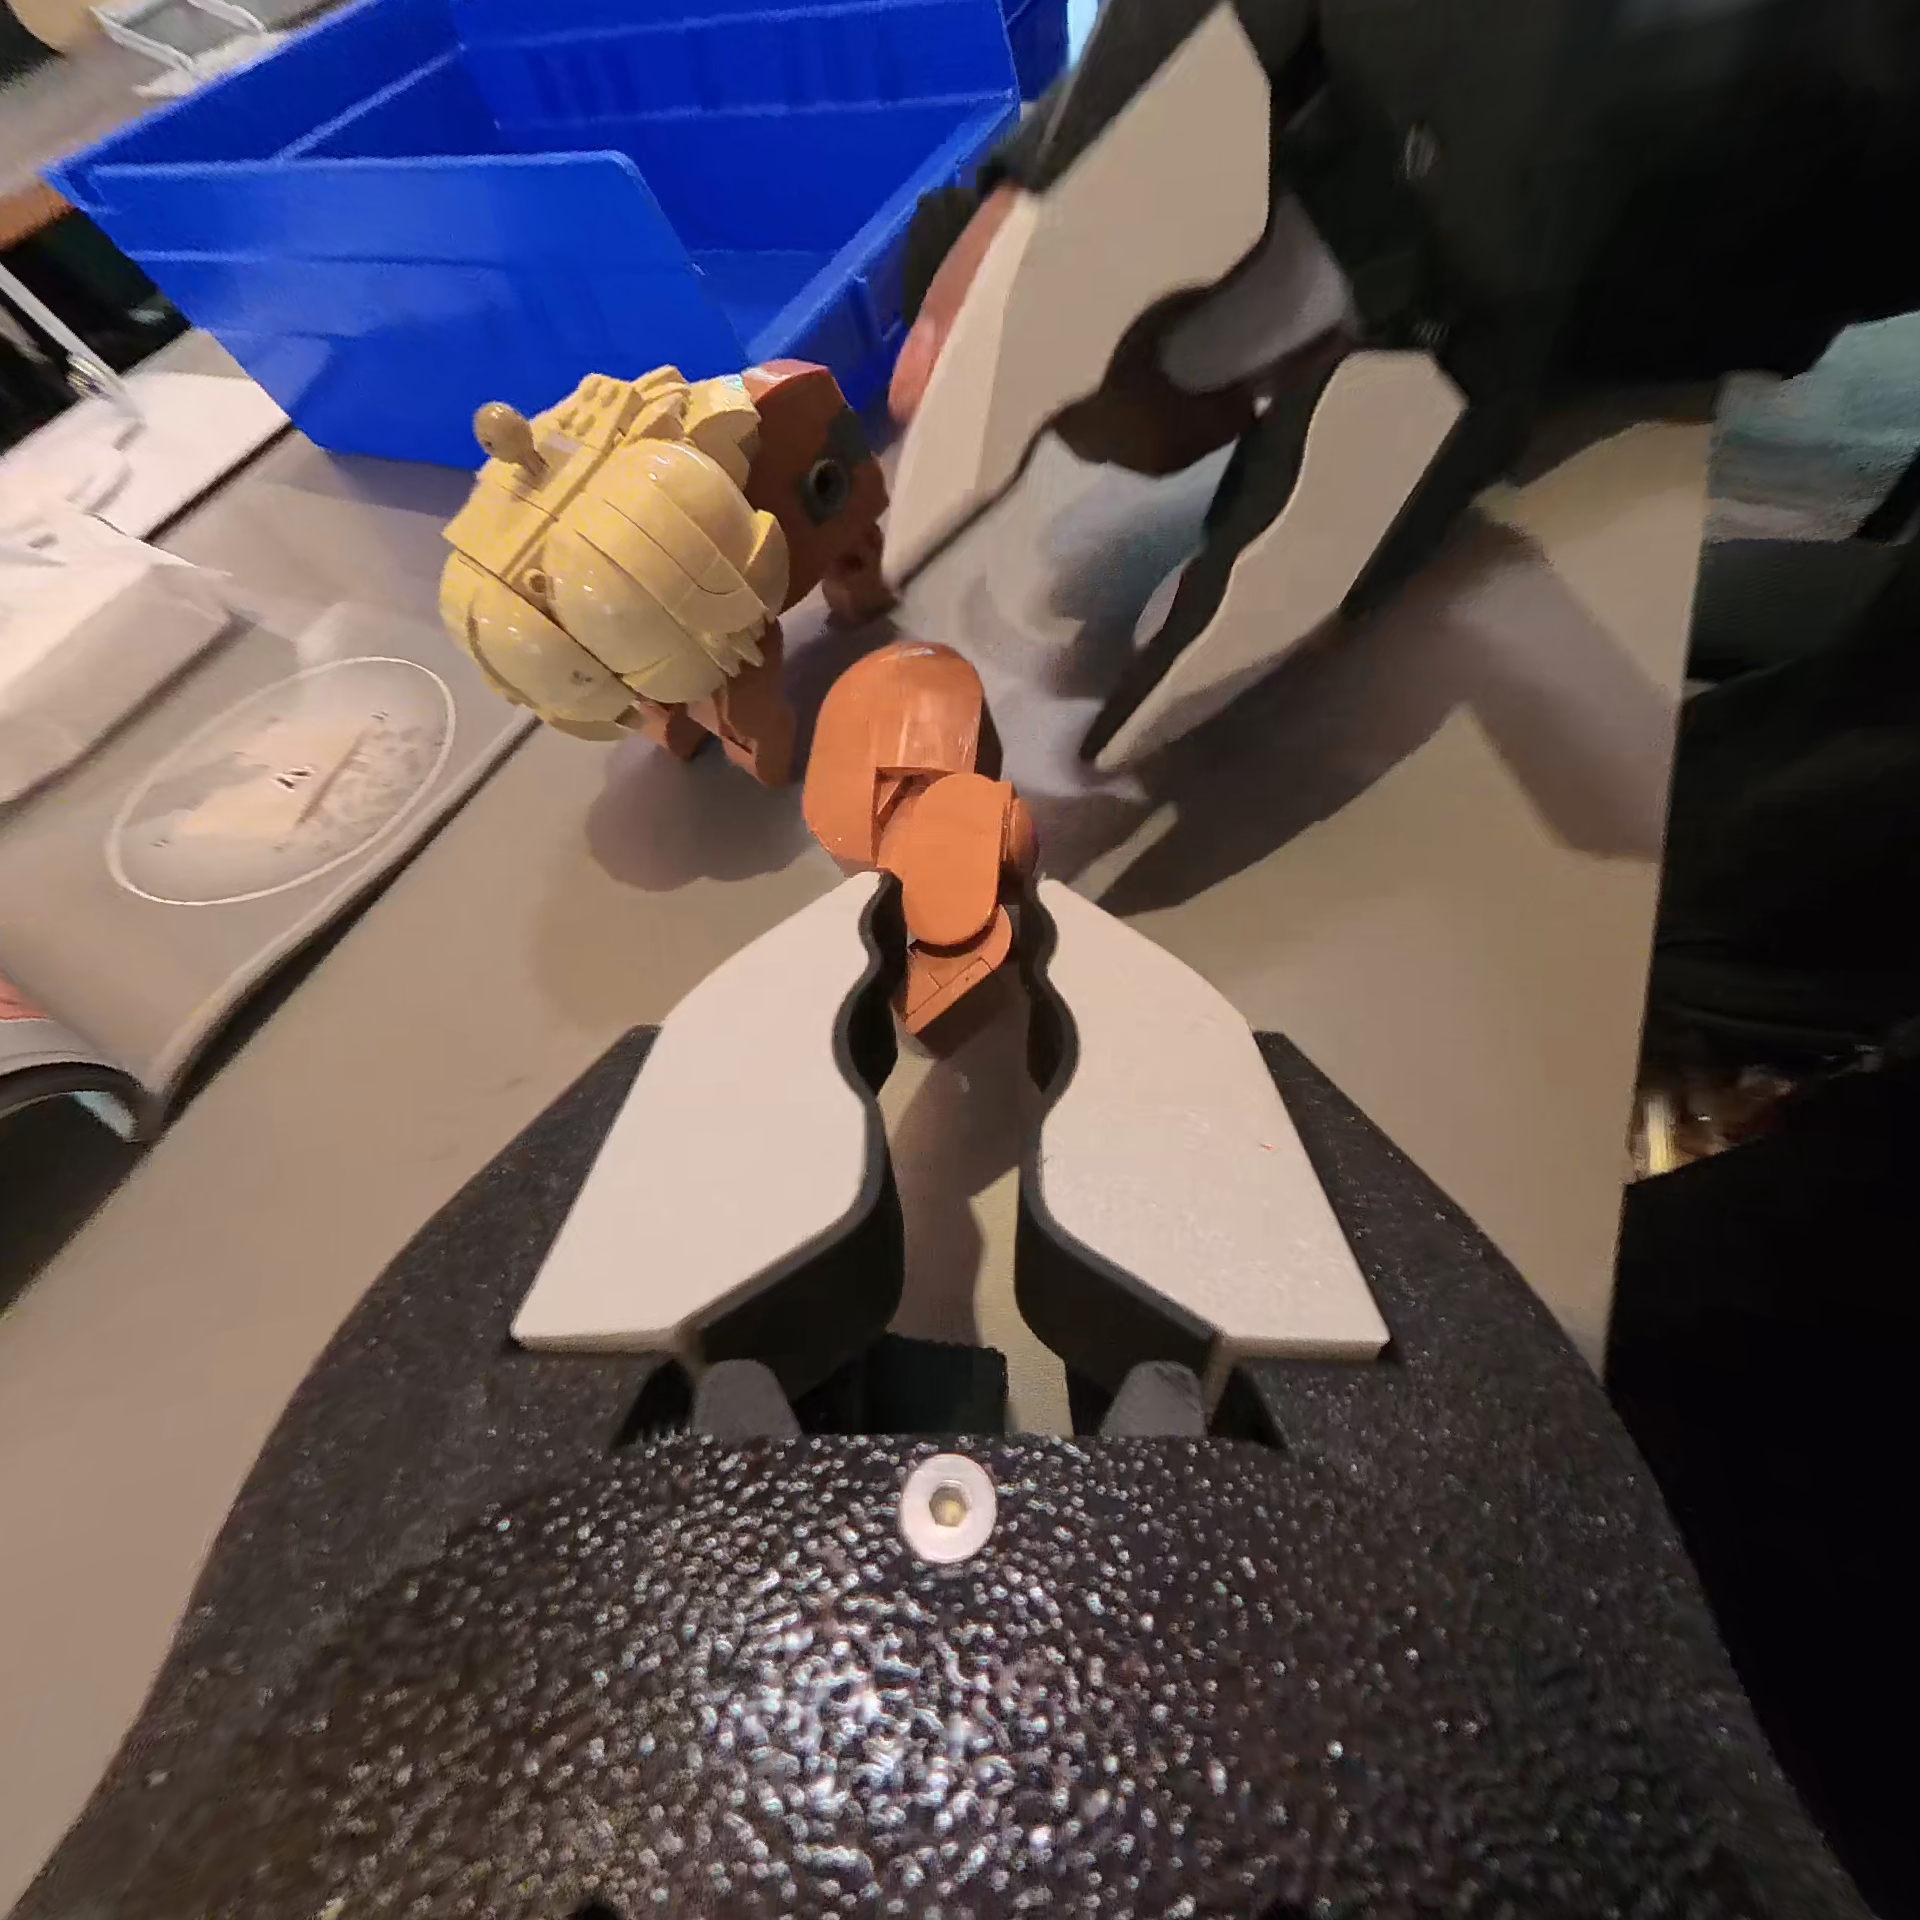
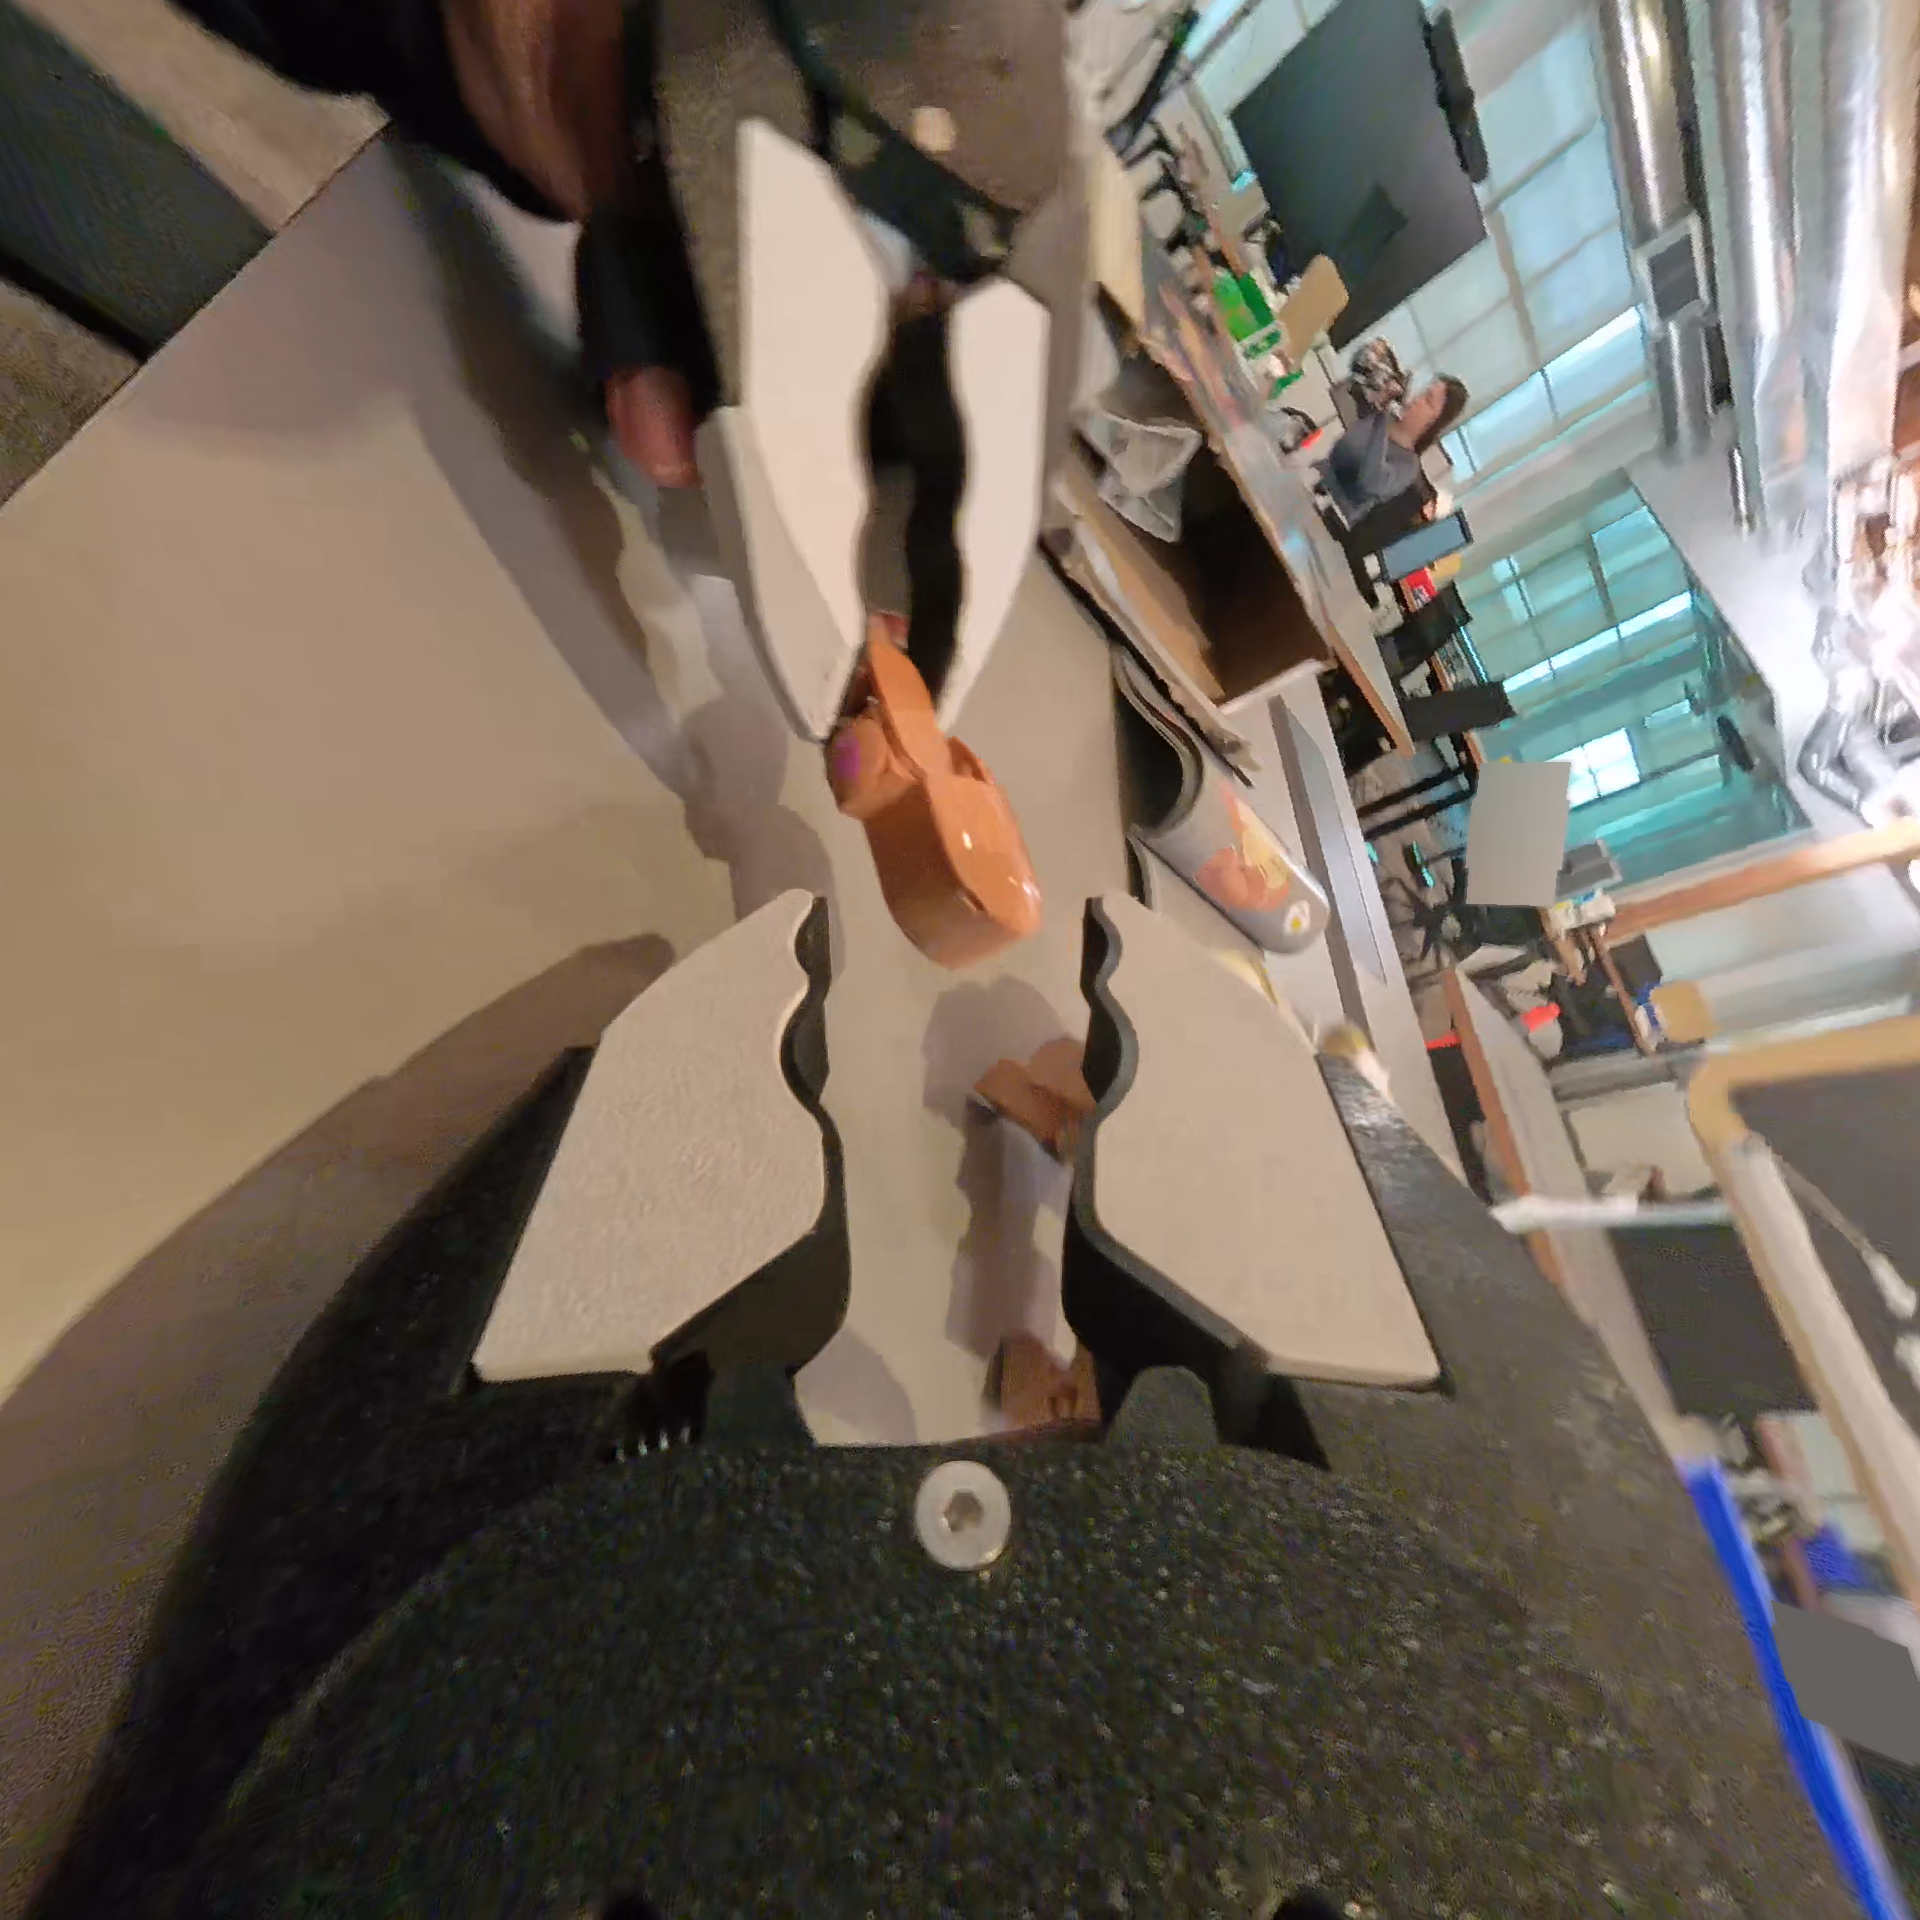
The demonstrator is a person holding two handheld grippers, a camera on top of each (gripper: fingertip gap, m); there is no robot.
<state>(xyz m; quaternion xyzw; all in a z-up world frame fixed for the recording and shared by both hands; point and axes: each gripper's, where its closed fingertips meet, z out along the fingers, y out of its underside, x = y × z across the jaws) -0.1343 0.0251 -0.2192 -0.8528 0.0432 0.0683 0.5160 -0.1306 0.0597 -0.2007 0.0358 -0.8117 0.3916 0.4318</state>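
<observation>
The left hand-held gripper [image 1: 956, 935] is pinched on the narrow end of an orange-brown brick-built limb [image 1: 914, 790], held up off the grey counter [image 1: 312, 1195]. The right hand-held gripper [image 2: 951, 935] stands wide with nothing in it; the limb's rounded end sits just beyond its tips. My take: keep the left grip square on the flat-sided end, since that glossy plastic looks slippery and the joint may swivel. The tan-and-brown brick figure [image 1: 623, 561], smooth curved shells with studs, rests on the counter to the left, in front of a blue plastic bin [image 1: 520, 208].
</observation>
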